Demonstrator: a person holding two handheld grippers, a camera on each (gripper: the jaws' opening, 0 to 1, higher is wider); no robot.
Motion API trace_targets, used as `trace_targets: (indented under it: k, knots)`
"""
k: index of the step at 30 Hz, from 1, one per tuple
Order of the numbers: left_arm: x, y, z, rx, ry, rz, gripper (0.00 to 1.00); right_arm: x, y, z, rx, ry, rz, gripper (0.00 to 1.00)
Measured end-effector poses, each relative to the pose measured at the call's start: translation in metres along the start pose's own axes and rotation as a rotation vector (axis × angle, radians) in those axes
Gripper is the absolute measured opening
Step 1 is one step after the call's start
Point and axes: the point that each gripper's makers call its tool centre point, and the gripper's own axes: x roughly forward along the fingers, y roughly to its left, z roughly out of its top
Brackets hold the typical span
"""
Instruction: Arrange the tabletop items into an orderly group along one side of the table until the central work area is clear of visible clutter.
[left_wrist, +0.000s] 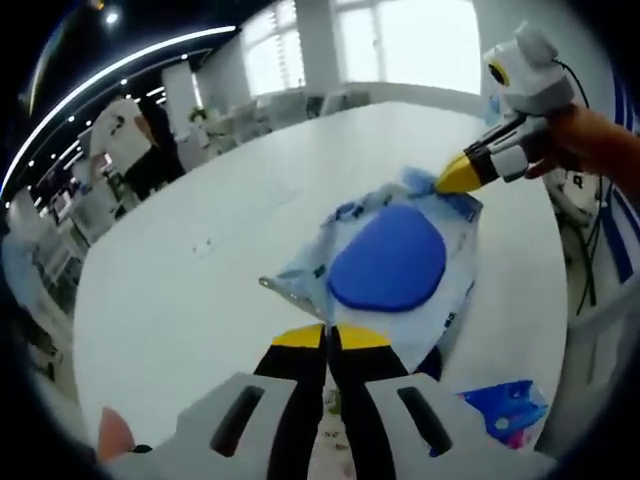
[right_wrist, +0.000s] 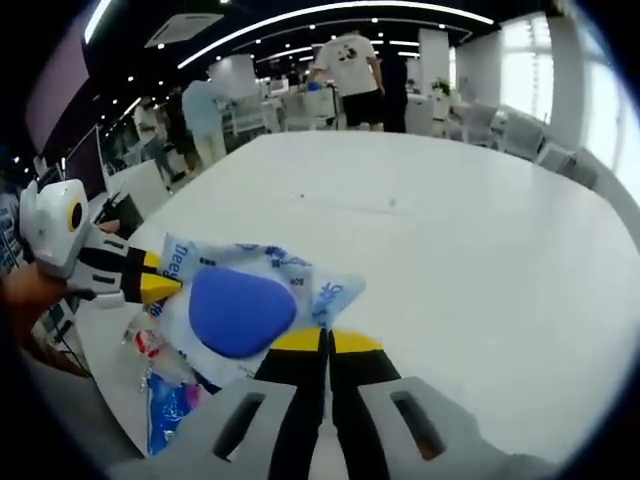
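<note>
Between your two grippers, the wet-wipes pack with its blue lid lies stretched over the white table. Your left gripper has its yellow-tipped jaws pressed together on one edge of the pack, and your right gripper is pinched tight on the opposite edge, so the pack's long axis runs straight from one tool to the other. Each gripper faces the other across the pack, and neither is nearer than the other. Beside the pack, toward the table edge, sits a small blue packet with some other wrappers. Any shift to the side likely needs both hands travelling together, or the film may slip from one pinch.
</note>
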Motion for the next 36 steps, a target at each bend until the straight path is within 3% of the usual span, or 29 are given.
trace_targets:
  k: [21, 30, 36]
  knots:
    - [0.050, 0.023, 0.027, 0.030, 0.012, -0.010, 0.00, 0.033, -0.041, 0.025, 0.004, -0.027, -0.034, 0.01]
    - [0.072, 0.031, 0.026, 0.060, 0.030, -0.011, 0.01, 0.051, -0.050, 0.025, -0.012, -0.022, -0.045, 0.01]
    - [0.088, 0.032, 0.017, 0.076, 0.058, -0.022, 0.01, 0.066, -0.057, 0.016, -0.007, -0.005, -0.048, 0.01]
